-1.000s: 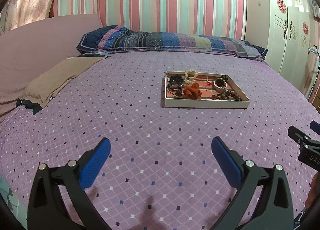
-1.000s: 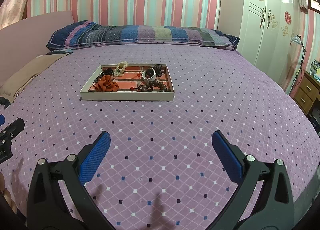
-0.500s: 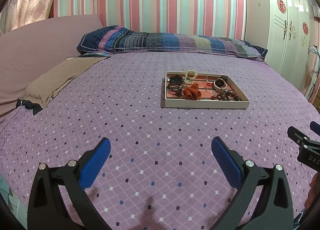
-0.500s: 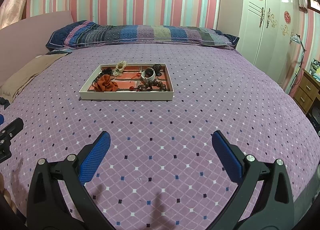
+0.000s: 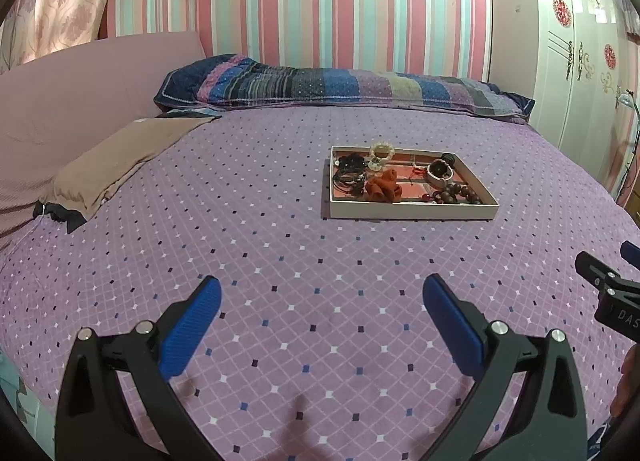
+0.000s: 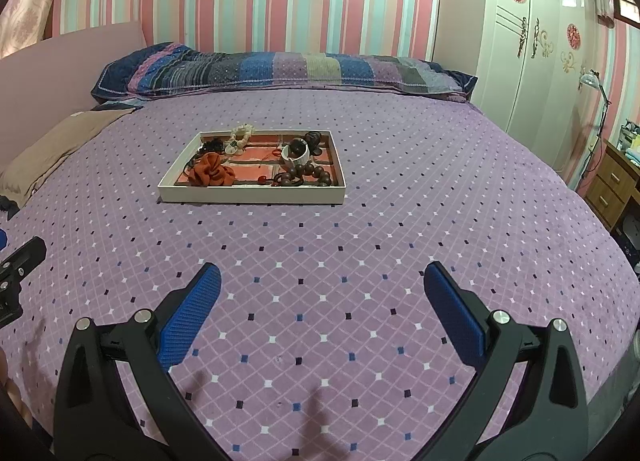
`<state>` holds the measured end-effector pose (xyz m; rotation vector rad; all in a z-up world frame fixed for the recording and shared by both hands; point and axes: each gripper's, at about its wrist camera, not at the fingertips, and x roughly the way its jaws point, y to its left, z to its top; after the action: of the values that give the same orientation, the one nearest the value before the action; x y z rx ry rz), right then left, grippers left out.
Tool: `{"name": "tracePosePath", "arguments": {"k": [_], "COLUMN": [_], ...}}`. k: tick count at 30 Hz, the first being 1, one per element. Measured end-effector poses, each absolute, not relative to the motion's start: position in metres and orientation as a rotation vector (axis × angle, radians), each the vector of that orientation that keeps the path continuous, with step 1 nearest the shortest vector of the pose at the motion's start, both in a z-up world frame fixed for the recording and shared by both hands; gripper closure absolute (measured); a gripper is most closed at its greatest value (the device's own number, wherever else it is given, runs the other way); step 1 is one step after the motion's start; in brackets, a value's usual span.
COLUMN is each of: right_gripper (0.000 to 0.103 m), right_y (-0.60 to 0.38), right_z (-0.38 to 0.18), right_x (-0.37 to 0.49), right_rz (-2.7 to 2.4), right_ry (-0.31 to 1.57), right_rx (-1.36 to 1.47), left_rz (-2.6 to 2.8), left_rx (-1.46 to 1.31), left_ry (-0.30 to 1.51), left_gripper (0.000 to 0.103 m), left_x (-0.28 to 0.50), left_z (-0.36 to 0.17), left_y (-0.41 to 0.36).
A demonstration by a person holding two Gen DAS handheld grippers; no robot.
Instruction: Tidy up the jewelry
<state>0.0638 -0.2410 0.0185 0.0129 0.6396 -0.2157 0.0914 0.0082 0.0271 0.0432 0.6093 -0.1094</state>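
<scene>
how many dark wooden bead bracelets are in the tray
2 that I can tell: one bead bracelet at the tray's near right corner, another at the far right corner. The black tangle at left may hide more.

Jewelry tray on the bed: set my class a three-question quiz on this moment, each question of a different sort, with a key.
1. True or false: the left gripper holds a bracelet.
2. The orange scrunchie lies: A) inside the tray; B) on the bedspread; C) on the pillow.
3. Fill in: the right gripper is ____.

Key: 1 false; 2 A; 3 open.
</scene>
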Motion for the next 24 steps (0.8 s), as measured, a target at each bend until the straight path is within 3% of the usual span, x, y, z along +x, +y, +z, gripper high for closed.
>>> {"name": "tracePosePath", "arguments": {"k": [24], "right_gripper": [0.004], "right_y": [-0.2424], "right_z": [0.0218], "right_x": [0.066], "right_rz": [-0.219], "right_ry": [0.642], "right_rx": [0.013], "left_rz": [-0.101], "left_rx": [0.049], "left_ry": [0.608], "left_gripper": [0.004], "left_x": [0.0917], "left_z": [0.0275], "left_y": [0.0065]}}
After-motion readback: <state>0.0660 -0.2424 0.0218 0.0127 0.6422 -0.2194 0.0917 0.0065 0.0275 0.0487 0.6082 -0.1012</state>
